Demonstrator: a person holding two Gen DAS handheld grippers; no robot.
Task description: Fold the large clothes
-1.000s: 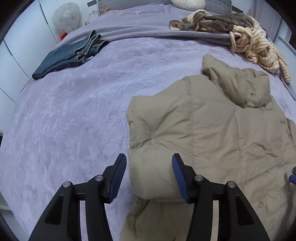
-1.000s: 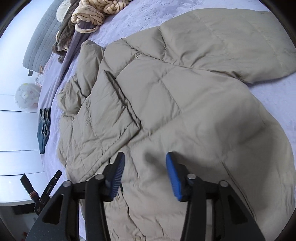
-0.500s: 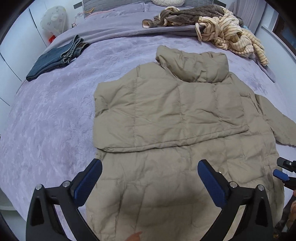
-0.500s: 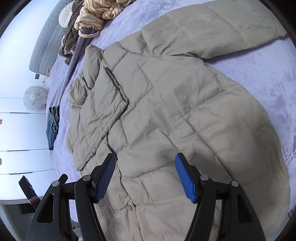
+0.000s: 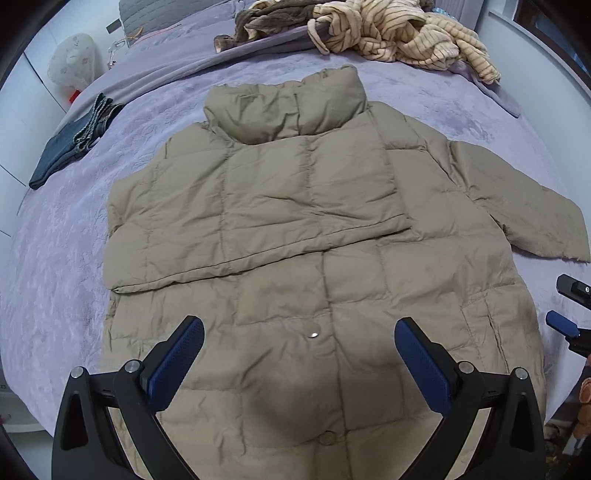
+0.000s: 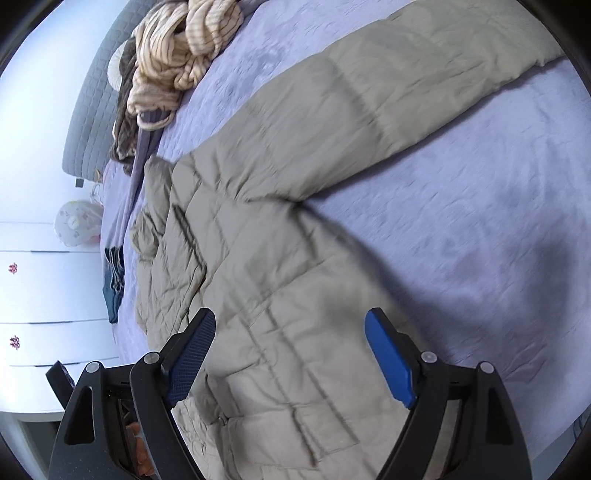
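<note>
Both the left gripper and right gripper now gape wider above the puffer jacket, holding nothing.

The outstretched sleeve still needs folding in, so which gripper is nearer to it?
Right. The right gripper hovers open over the jacket's side just below the outstretched sleeve. The left gripper hangs open over the front hem, further away.

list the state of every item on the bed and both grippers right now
puffer jacket: flat on the bed, one sleeve folded across its chest, the other spread out
jeans: folded, by the bed edge
striped sweater: crumpled heap near the headboard
brown garment: crumpled beside it
left gripper: open, empty
right gripper: open, empty
</note>
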